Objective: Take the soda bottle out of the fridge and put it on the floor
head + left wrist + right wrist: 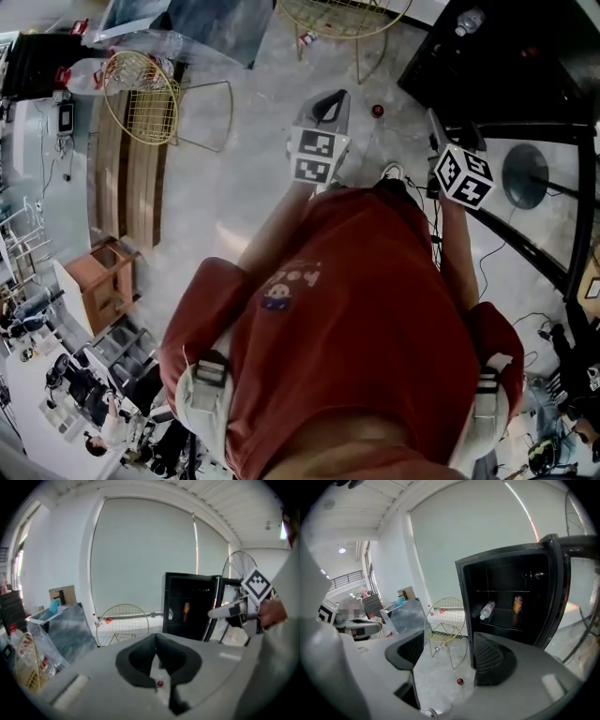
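Approach step, I judge: the soda bottle (pixel 487 610) lies on the fridge (pixel 464 606) shelf at one o'clock of the right gripper (pixel 447 651), jaws spread, empty; left gripper (pixel 156 644) pinched closed on nothing; next, reach in and straddle it

The fridge (pixel 501 581) is standing at the far right, its door (pixel 565 583) hanging open on its right side. Inside, the soda bottle (pixel 487 610) is lying tilted on a shelf, and a can (pixel 517 604) is standing just to its right. A wire chair (pixel 447 620) is sitting on the floor (pixel 436 677) just left of the fridge, with a panel (pixel 404 616) leaning farther left behind it. A small cap (pixel 460 681) is lying on the floor nearer than the chair, before the fridge's left edge.
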Available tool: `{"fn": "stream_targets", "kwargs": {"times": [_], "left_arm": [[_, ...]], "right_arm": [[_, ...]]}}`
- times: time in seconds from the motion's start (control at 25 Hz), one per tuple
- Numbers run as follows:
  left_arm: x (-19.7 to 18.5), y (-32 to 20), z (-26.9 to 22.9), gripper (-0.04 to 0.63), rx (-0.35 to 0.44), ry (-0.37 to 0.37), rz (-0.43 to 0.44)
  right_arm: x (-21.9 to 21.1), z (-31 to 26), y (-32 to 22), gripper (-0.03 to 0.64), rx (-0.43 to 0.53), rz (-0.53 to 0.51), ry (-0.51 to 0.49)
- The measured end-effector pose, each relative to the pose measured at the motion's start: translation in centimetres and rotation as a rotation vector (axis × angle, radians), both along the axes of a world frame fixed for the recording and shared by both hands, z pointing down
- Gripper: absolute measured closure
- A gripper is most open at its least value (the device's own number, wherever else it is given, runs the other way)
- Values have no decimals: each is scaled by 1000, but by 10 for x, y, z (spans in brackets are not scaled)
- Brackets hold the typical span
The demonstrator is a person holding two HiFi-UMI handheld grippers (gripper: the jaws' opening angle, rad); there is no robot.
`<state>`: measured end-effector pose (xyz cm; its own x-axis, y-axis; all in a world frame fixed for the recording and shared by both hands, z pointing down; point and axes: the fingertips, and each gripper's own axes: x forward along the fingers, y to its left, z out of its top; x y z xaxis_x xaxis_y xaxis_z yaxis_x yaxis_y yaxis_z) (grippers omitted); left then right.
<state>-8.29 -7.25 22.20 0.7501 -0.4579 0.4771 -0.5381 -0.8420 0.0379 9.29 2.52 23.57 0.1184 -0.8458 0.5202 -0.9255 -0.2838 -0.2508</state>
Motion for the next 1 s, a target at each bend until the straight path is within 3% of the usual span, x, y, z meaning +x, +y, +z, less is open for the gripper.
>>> {"fn": "stream_targets", "kwargs": {"times": [0.6, 1.0], "left_arm": [[2, -11, -15, 595, 40, 6, -2], [-8, -12, -14, 595, 30, 8, -22]], "right_arm": [[1, -11, -10, 288, 1, -14, 51], [-18, -10, -23, 290, 13, -53, 14]]}}
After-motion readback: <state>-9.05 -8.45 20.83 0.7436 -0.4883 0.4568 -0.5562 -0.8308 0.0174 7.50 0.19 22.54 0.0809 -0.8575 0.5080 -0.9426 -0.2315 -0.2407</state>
